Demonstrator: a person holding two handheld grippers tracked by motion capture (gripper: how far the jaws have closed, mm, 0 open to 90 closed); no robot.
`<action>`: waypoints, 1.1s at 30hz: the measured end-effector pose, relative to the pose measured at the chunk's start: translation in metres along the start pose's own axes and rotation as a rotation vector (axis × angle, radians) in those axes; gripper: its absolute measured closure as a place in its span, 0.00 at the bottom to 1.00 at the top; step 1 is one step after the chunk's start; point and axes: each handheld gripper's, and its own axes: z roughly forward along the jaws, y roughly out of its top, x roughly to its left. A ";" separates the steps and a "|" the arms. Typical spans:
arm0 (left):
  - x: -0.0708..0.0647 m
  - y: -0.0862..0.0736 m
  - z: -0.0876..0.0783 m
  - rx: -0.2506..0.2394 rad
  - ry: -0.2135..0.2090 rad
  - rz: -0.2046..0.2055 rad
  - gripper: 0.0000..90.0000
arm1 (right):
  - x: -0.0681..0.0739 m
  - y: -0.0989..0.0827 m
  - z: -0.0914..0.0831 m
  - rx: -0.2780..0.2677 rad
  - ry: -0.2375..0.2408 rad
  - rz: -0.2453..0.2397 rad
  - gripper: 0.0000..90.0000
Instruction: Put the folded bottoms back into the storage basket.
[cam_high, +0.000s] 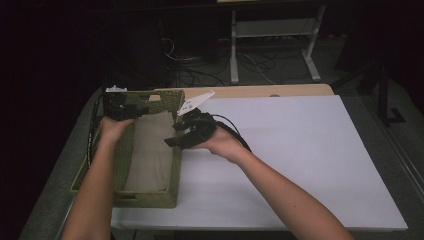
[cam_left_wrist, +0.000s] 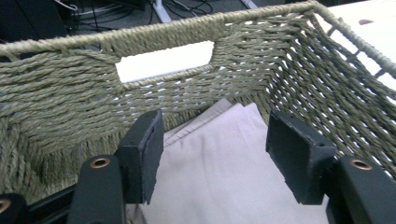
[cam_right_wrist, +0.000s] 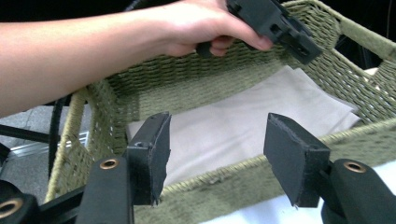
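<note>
A green woven basket (cam_high: 150, 199) stands on the table's left part, and a folded beige cloth (cam_high: 150, 155) lies flat inside it. My left gripper (cam_high: 134, 111) hovers inside the basket's far end. It is open above the cloth (cam_left_wrist: 219, 177) with nothing between its pads and faces the end wall (cam_left_wrist: 70, 93) with its handle slot. My right gripper (cam_high: 171, 134) is at the basket's right rim (cam_right_wrist: 224, 179), open and empty, looking across the cloth (cam_right_wrist: 243, 116). The other hand and the left gripper (cam_right_wrist: 280, 28) show beyond it.
A white sheet (cam_high: 300, 150) covers the table to the right of the basket. A wooden strip (cam_high: 280, 90) runs along the far edge. Behind the table stand a white frame's legs (cam_high: 233, 50), with cables on the dark floor.
</note>
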 end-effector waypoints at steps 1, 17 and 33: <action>-0.002 0.000 -0.001 -0.001 -0.014 -0.004 0.37 | -0.001 -0.001 -0.002 0.003 -0.006 0.001 0.43; -0.055 -0.004 -0.033 -0.045 -0.226 0.025 0.21 | -0.029 -0.036 -0.047 -0.028 -0.094 0.041 0.33; -0.137 -0.021 -0.071 -0.065 -0.303 0.181 0.09 | -0.038 -0.106 -0.124 -0.078 -0.201 0.059 0.15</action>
